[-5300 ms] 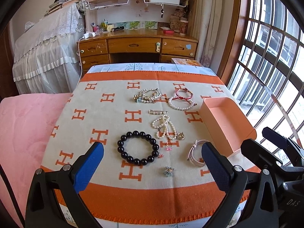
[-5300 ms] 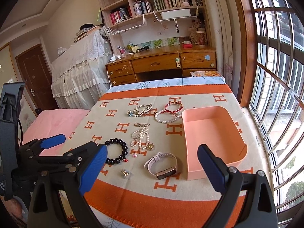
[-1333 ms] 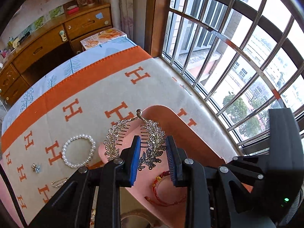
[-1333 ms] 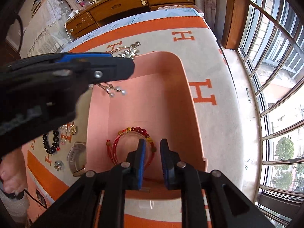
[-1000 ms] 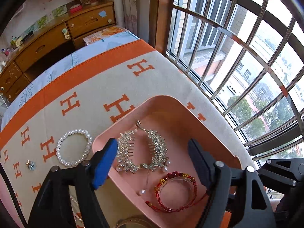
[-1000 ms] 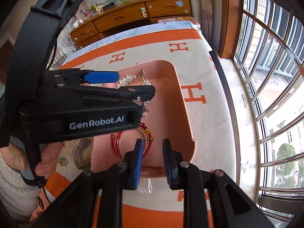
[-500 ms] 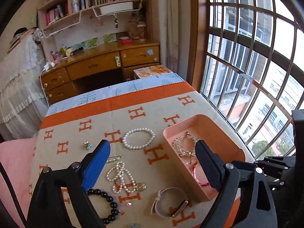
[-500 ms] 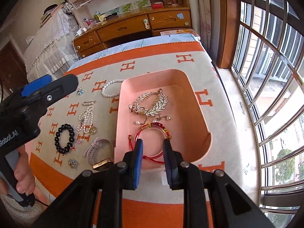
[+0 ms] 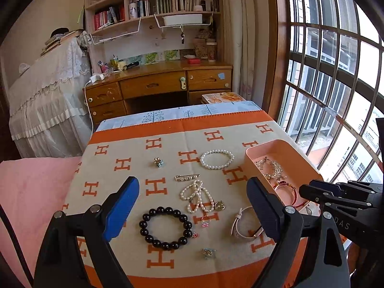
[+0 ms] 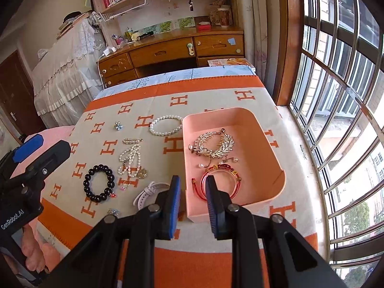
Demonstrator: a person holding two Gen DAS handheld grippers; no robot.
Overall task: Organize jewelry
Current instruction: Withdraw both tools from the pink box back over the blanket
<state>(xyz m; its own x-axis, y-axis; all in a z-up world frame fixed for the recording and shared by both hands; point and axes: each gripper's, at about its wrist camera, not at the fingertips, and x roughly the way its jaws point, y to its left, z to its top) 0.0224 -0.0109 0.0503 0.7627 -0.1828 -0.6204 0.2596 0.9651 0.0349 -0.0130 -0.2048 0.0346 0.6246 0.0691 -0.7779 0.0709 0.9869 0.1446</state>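
A pink tray [image 10: 264, 129] on the H-patterned blanket [image 9: 134, 144] holds a silver leaf hair comb [image 10: 213, 145] and a red bracelet [image 10: 223, 168]. On the blanket to its left lie a white pearl bracelet [image 9: 217, 159], a pearl necklace [image 9: 198, 196], a black bead bracelet [image 9: 165, 228], a pale watch [image 9: 242, 225], a pin brooch [image 9: 187, 177] and a flower earring [image 9: 158, 162]. My left gripper [image 9: 192, 184] hovers wide open and empty above the loose pieces. My right gripper [image 10: 192, 180] hangs over the tray's near left corner, its jaws narrowly apart with nothing between them.
A small ring [image 9: 205, 223] and a small charm [image 9: 207, 252] lie near the blanket's front. A pink cover [image 9: 36, 187] borders the blanket on the left. A barred window [image 9: 336, 84] runs along the right; a wooden desk [image 9: 158, 84] stands behind.
My left gripper opened, dropped the leaf hair comb into the tray, then drew back and up to face the whole blanket. My right gripper backed away from the red bracelet.
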